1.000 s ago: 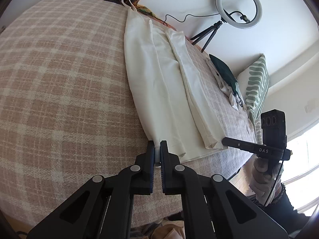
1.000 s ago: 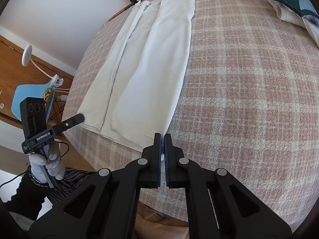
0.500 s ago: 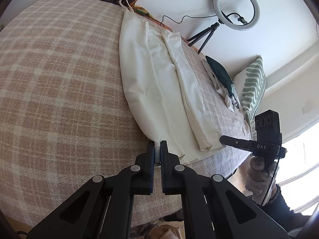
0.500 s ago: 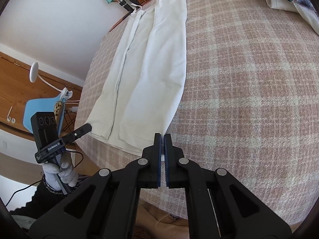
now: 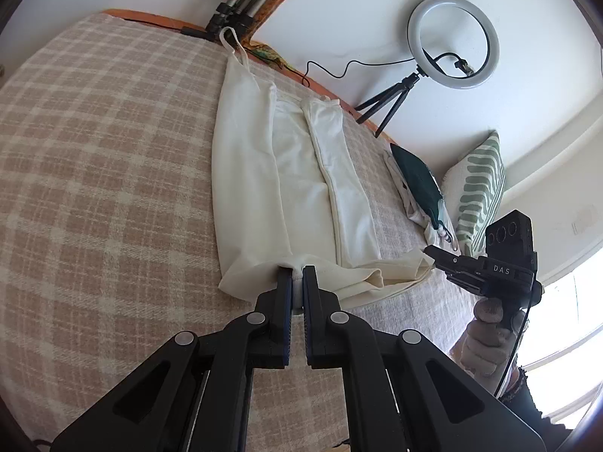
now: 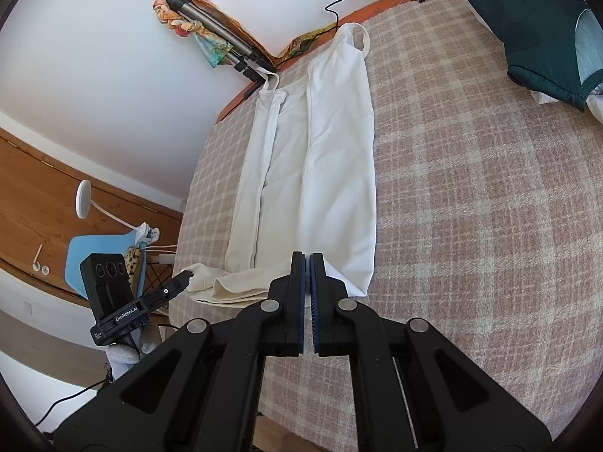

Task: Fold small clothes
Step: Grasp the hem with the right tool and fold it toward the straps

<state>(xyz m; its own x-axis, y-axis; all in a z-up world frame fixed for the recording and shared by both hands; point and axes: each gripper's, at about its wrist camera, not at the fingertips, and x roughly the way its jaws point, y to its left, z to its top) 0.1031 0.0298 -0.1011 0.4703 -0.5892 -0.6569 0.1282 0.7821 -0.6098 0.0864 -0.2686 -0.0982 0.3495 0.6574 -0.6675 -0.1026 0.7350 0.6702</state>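
- A cream strappy garment (image 5: 248, 173) lies lengthwise on a bed covered by a pink-and-cream checked blanket (image 5: 94, 188), its shoulder straps at the far end by the wall and its hem at the near end.
- Both long sides of the garment are folded inward over its middle.
- The left gripper (image 5: 297, 277) has its jaws pressed together on the near hem, pinching a bit of cream cloth between the pads.
- The right gripper (image 6: 306, 263) likewise has its jaws pressed together on the hem, at the near right corner of the garment (image 6: 339, 173).
- Seen from the left wrist camera, the right gripper (image 5: 433, 254) nips the hem's other corner, and the cloth between the two grippers is lifted and bunched off the blanket.
- Seen from the right wrist camera, the left gripper (image 6: 184, 277) holds the near left corner, with a rumpled ridge of hem running between the two.
- A gloved hand (image 5: 486, 339) grips the right gripper's handle.
- A dark green garment (image 6: 535, 30) lies on the blanket at the far right, well apart from the cream one.
- A green-patterned pillow (image 5: 478, 188) stands beyond it.
- A ring light (image 5: 452, 41) on a small tripod stands at the far edge by the wall.
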